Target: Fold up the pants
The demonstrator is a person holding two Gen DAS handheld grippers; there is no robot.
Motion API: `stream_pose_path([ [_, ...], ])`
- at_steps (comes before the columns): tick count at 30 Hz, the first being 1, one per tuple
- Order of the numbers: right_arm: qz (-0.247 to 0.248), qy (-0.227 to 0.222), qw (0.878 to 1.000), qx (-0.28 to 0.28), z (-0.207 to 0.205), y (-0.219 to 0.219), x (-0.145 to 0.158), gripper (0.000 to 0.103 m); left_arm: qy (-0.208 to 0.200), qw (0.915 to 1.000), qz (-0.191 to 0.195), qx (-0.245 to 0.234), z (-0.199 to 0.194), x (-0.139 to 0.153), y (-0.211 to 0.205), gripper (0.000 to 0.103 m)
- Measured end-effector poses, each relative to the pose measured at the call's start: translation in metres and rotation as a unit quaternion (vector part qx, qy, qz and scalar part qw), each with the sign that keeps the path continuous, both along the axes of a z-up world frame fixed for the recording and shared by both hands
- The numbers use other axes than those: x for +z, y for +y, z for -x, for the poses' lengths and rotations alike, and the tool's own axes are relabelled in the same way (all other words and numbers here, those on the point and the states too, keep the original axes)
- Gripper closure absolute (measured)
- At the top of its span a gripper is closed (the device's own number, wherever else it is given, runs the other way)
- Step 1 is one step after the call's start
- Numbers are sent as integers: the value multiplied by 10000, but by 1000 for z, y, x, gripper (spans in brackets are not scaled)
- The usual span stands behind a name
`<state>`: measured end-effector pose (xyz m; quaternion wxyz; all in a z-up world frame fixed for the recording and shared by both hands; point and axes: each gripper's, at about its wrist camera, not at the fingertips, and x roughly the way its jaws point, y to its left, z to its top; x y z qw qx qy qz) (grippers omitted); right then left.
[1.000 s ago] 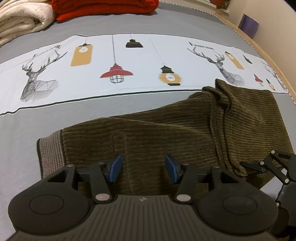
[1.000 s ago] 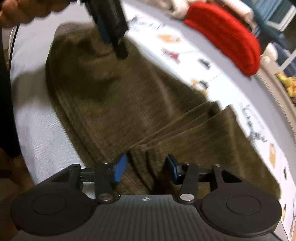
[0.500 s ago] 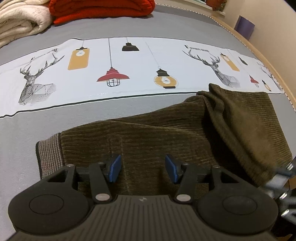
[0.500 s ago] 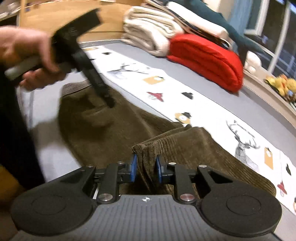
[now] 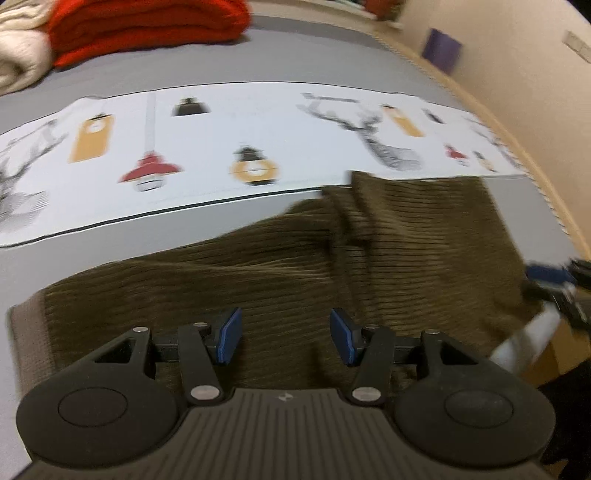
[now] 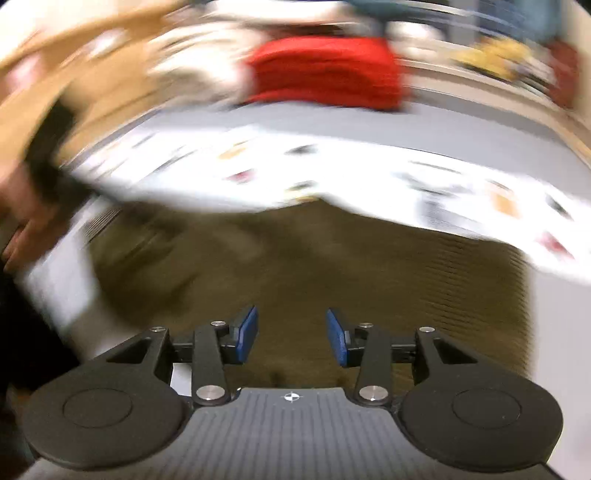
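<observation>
Nearest to us in the left wrist view, our left gripper (image 5: 284, 338) hangs over the pants (image 5: 295, 269) with its blue pads moderately wide apart and nothing pinched between them; only ribbed cloth shows below the gap. In the right wrist view our right gripper (image 6: 290, 338) also sits above the cloth, its jaws opening, and no fabric is caught between the pads.

The pants, olive-brown corduroy, lie flat on the grey bed cover (image 5: 92, 243). In the left view they stretch from a paler ribbed band (image 5: 27, 332) at the near left edge across to the right, where a bunched fold (image 5: 354, 206) rises at their far side and touches the printed strip. At the far right of that view we glimpse the blurred tip of the right gripper just beside the pants' right end.

Beyond the pants runs a white printed strip (image 5: 258, 140) with lamps and deer heads, lying across the grey cover. Farther still, a folded red blanket (image 5: 147, 26) rests at the far left, with a cream blanket (image 5: 18, 59) beside it. A beige wall (image 5: 517, 74) stands at the far right.

The right wrist view is heavily smeared; at its left edge we make out a hand (image 6: 26, 221) gripping a dark handle, but no finer detail.
</observation>
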<state>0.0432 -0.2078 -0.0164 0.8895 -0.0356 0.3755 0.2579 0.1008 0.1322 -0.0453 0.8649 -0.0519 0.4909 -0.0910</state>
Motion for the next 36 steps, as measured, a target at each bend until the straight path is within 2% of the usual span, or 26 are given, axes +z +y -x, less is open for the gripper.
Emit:
stream_pose_path([
  [2,205,139,9968,-765,-13,-26,-10,60,-100,9992,64,-374,0,1,-19,45],
  [4,622,498,9885,-1287,-22,-45,-27,60,-190,9970,126,-746,2,1,-39,45],
  [5,860,838,9830,-1389,-27,-52,-40,60,-247,9952,158,-938,3,0,-50,45],
  [6,1081,1148,9778,-1377,-29,-57,-53,66,-314,9927,192,-1152,4,1,-61,45],
  [9,1101,1112,9787,-1330,-29,-60,-57,67,-391,9846,221,-1691,11,-5,-88,46],
  [11,991,1082,9785,-1449,-27,-65,-54,70,-226,9803,95,-1958,13,-16,-103,57],
  [12,877,1055,9777,-1587,-26,-68,-51,70,-26,9786,-45,-2055,12,-26,-109,60],
  [13,770,1010,9768,-1724,-29,-73,-47,66,357,9761,-298,-2124,10,-42,-114,63],
  [14,716,930,9749,-1890,-27,-78,-43,62,692,9736,-413,-2134,9,-56,-116,58],
  [15,699,844,9725,-2054,-29,-83,-40,52,838,9741,-283,-2081,6,-61,-114,58],
  [16,690,803,9696,-2205,-33,-90,-39,45,863,9748,-201,-2045,2,-58,-112,60],
  [18,610,1055,9644,-2346,-37,-99,-45,41,666,9809,32,-1830,-6,-47,-101,60],
  [21,387,1622,9569,-2376,-43,-105,-63,39,300,9904,422,-1283,-22,-34,-83,60],
  [24,339,1657,9577,-2329,-45,-109,-64,38,-216,9942,573,-886,-27,-21,-80,62],
  [26,213,1745,9550,-2390,-47,-115,-67,37,-531,9935,593,-808,-31,-15,-84,75],
  [29,64,1882,9500,-2489,-48,-124,-71,33,-903,9908,475,-886,-35,-11,-97,84],
  [34,-14,1951,9480,-2514,-48,-122,-72,35,-1173,9878,323,-970,-46,-16,-105,86],
  [36,-30,1931,9495,-2473,-48,-121,-72,37,-960,9909,117,-933,-56,-28,-107,86],
])
